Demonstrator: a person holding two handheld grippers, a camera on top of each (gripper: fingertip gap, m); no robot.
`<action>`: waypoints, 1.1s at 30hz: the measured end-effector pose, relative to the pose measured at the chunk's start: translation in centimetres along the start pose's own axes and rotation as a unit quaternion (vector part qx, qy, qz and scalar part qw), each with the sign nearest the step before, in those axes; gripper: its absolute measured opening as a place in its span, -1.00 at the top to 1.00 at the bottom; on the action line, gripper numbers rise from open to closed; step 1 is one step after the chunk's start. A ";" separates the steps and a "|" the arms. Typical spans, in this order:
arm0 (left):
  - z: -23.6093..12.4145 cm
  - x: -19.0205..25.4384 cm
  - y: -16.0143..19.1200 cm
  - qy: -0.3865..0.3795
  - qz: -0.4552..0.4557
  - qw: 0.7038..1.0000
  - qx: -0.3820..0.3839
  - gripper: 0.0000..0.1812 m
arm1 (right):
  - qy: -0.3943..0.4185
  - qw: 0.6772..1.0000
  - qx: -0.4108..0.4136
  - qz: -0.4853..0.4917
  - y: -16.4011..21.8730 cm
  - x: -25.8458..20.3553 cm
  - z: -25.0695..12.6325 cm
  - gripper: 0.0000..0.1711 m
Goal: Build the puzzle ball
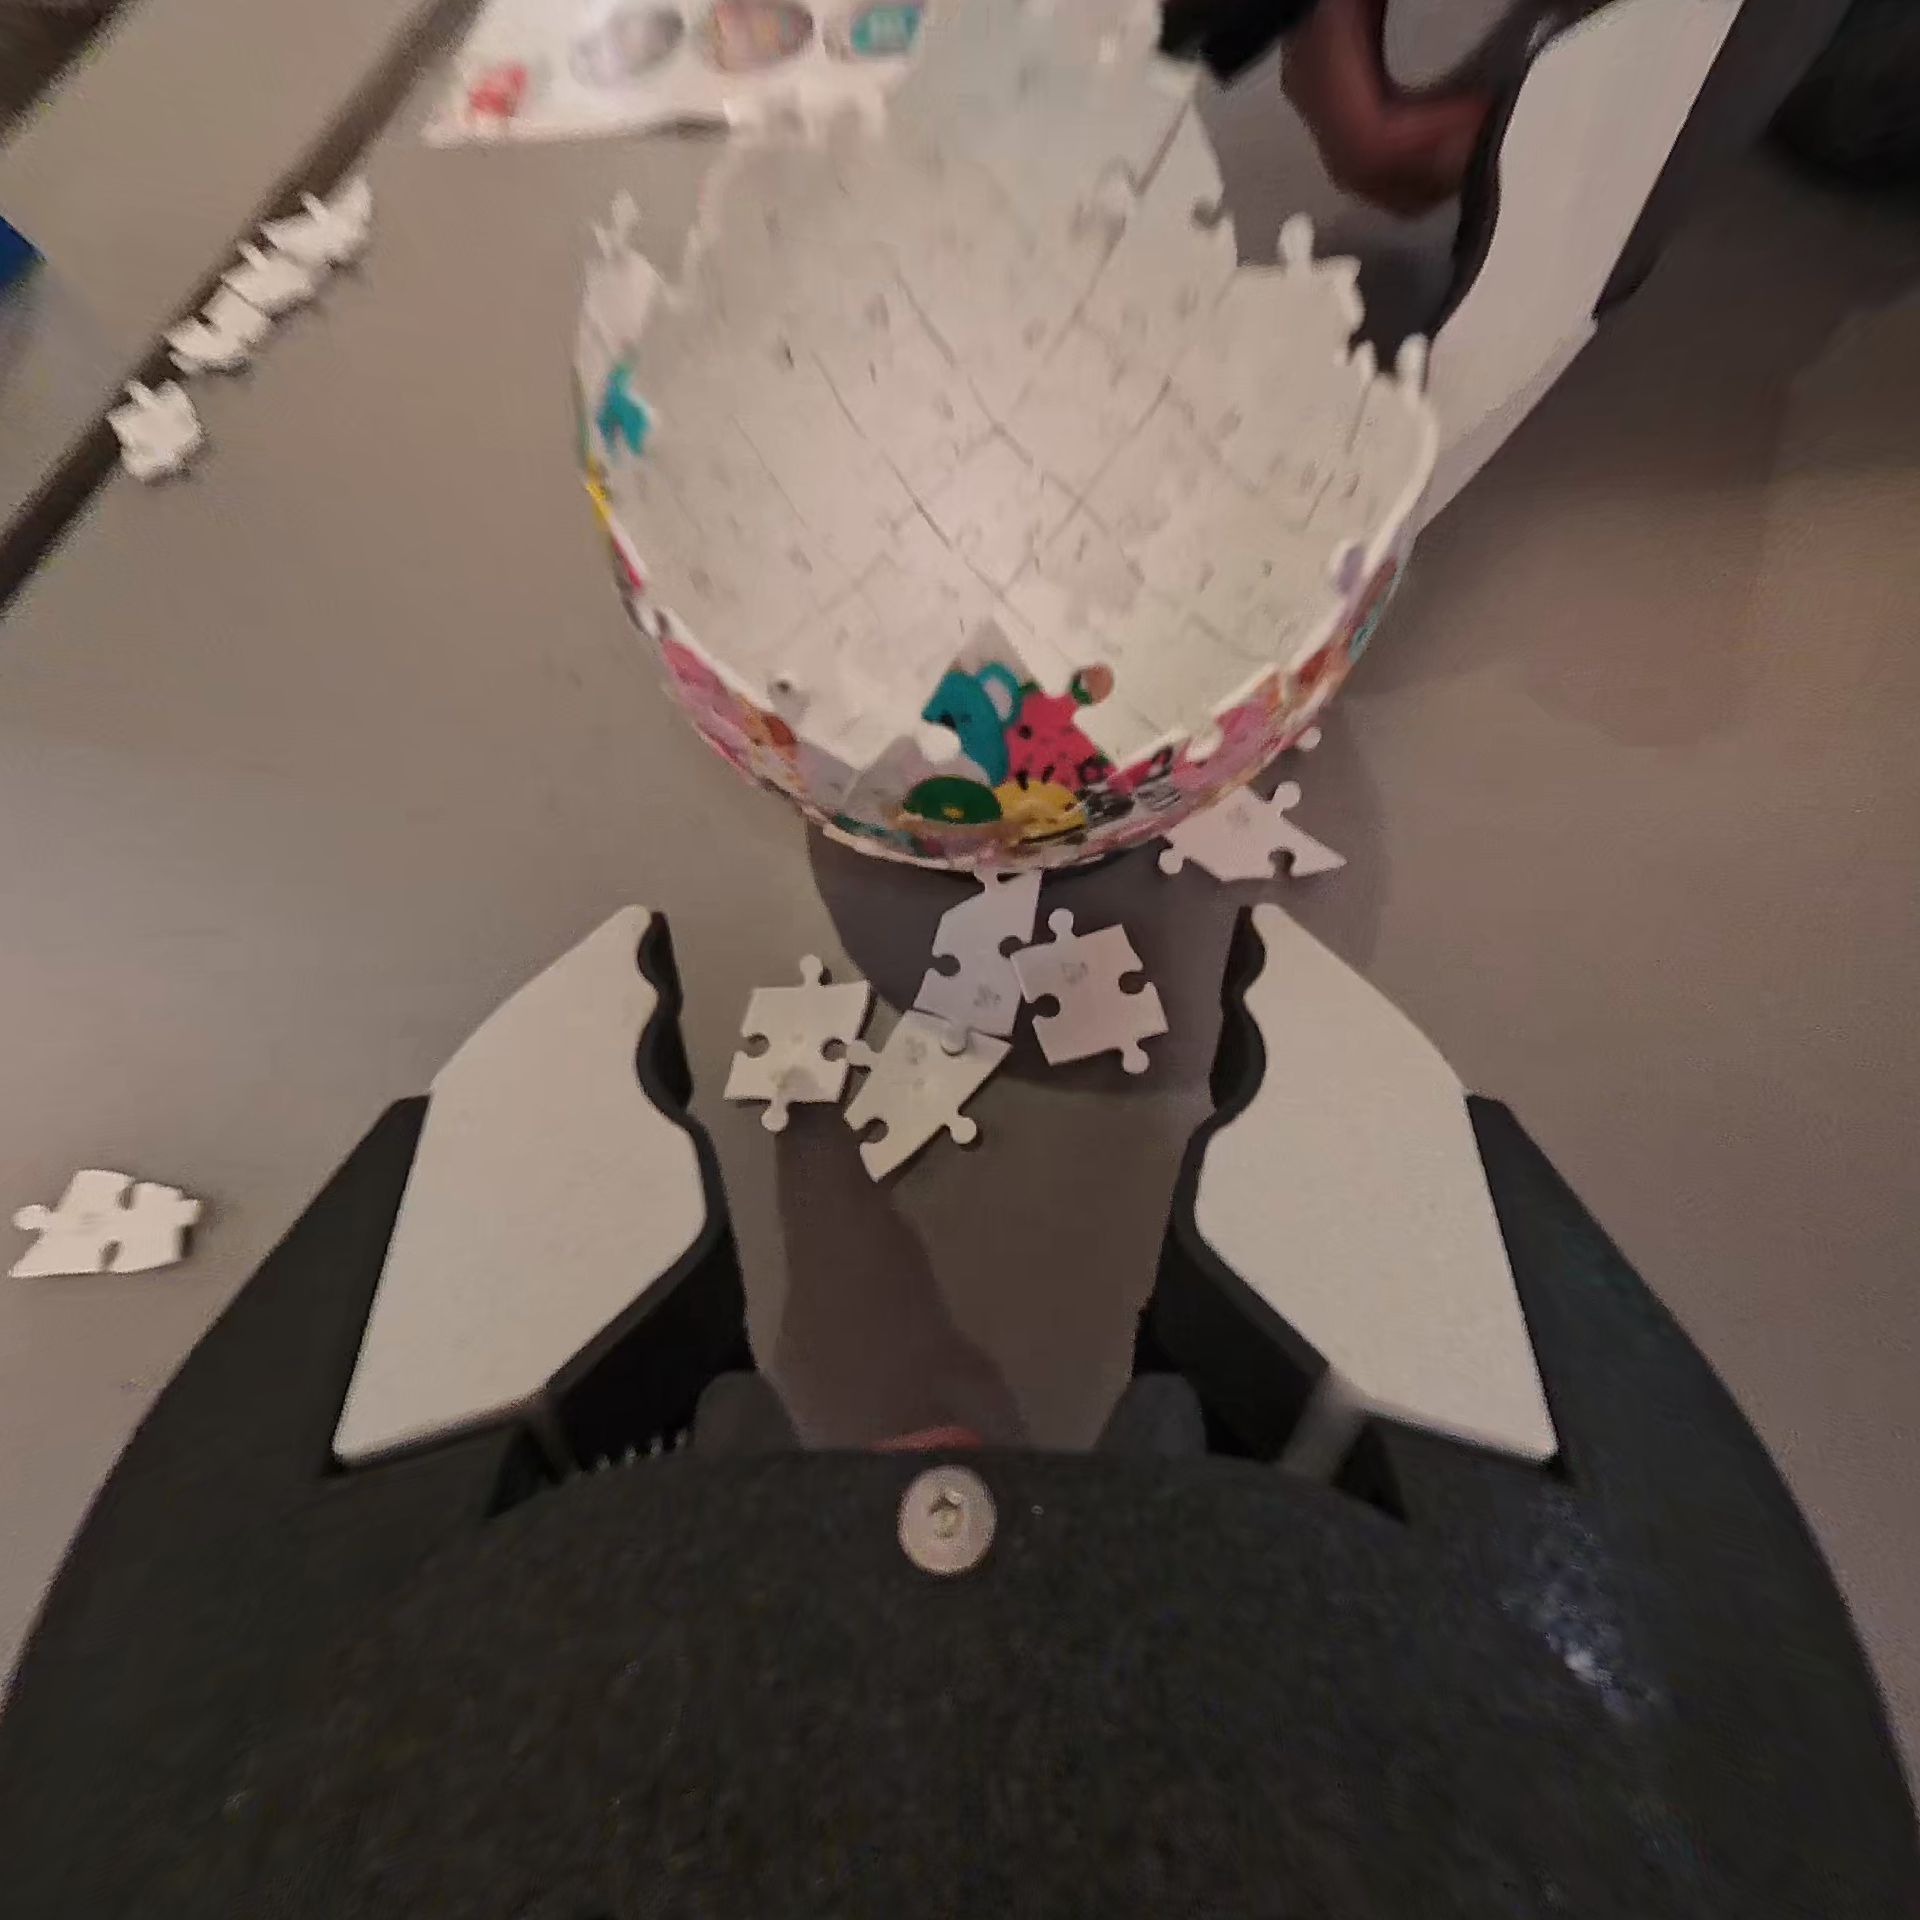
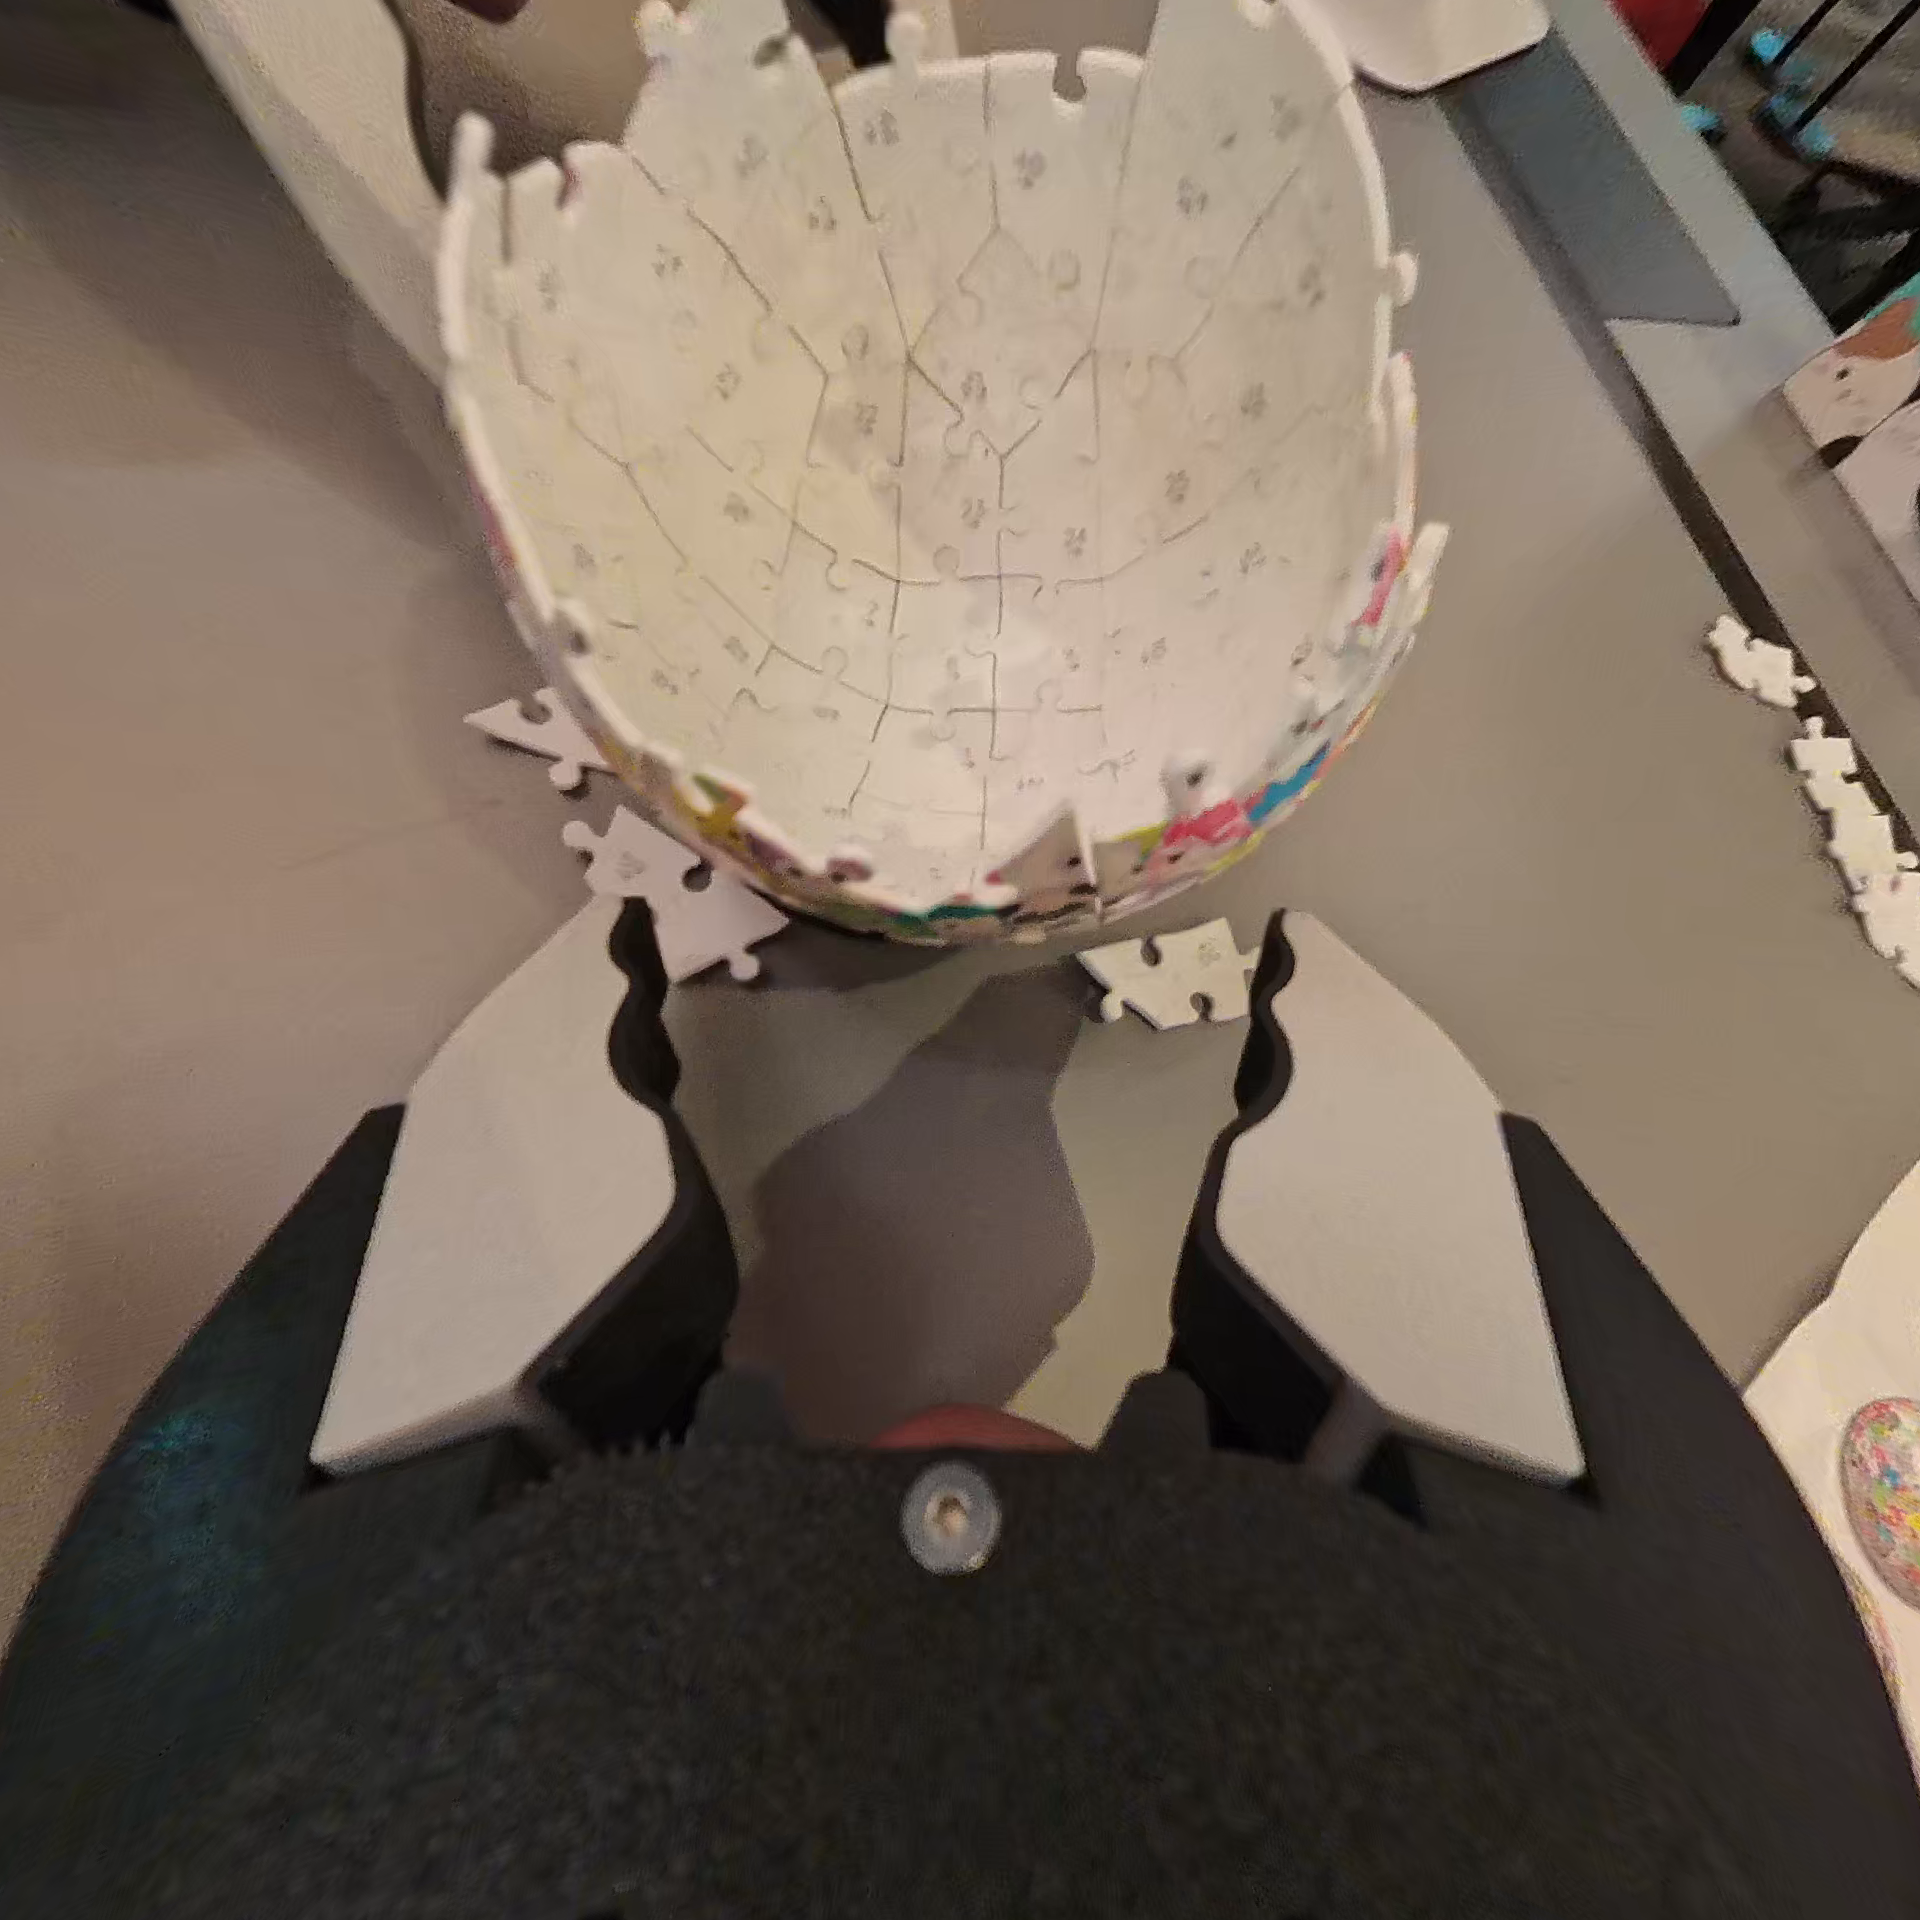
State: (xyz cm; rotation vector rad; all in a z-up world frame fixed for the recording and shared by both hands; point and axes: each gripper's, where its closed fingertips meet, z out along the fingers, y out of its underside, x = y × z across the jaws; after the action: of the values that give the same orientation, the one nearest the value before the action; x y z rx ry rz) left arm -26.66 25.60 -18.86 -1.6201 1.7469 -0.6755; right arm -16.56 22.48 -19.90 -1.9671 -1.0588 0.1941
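A half-built puzzle ball stands on the grey table as an open bowl, white inside and colourful outside. It also shows in the right wrist view. My left gripper is open and empty, just short of the bowl, above several loose white pieces. My right gripper is open and empty, close to the bowl's near rim. Loose pieces lie at the bowl's foot, one to the left and one to the right. The other gripper shows behind the bowl.
A row of white pieces lies along the table seam at the left; it also shows at the right. A single piece lies at the near left. Printed sheets lie at the back and at the right edge.
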 end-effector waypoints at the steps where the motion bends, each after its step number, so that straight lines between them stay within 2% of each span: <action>1: 0.5 0.0 0.3 0.003 0.003 1.000 -0.011 -0.10 | -0.002 1.000 -0.002 0.003 -0.1 0.2 0.2 -0.24; 4: 1.4 0.5 -0.3 0.020 0.009 1.000 -0.004 -0.12 | -0.023 0.999 0.005 0.022 -1.0 0.2 0.4 -0.17; 7: 1.4 1.1 -1.4 0.047 0.006 0.999 0.007 -0.09 | -0.056 0.997 -0.003 0.045 -1.1 0.0 0.3 -0.21; 12: 1.0 1.6 -2.4 0.084 -0.037 0.996 0.016 -0.08 | -0.120 0.988 -0.002 0.094 -1.2 -0.4 -0.2 -0.19; 20: 1.1 1.6 -1.7 0.079 -0.048 0.996 -0.005 -0.04 | -0.174 0.979 -0.003 0.103 -1.5 -0.1 -0.4 -0.19; 23: 1.2 1.3 -1.0 0.072 -0.037 0.997 -0.008 -0.07 | -0.142 0.989 0.003 0.050 -0.9 -0.1 -0.6 -0.19; 27: 1.7 0.7 -0.5 0.055 0.005 0.998 -0.007 -0.13 | -0.034 0.998 -0.023 -0.048 0.7 0.3 -1.0 -0.20; 29: 2.3 0.1 -0.5 0.037 0.032 0.999 -0.011 -0.17 | -0.002 0.997 -0.022 -0.073 0.8 -0.1 -0.7 -0.07; 30: 2.5 0.0 -0.5 0.036 0.044 0.998 -0.014 -0.17 | 0.002 0.997 -0.023 -0.077 0.7 -0.4 -0.4 -0.04; 33: 3.3 0.4 -0.4 0.055 0.062 0.996 -0.022 -0.16 | -0.002 0.999 -0.027 -0.030 0.5 -0.7 0.6 -0.20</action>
State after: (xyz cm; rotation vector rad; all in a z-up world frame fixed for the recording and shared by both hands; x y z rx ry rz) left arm -23.87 25.39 -20.77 -1.5137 1.9368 -0.6816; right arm -16.96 22.21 -20.83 -1.9799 -1.1353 0.1378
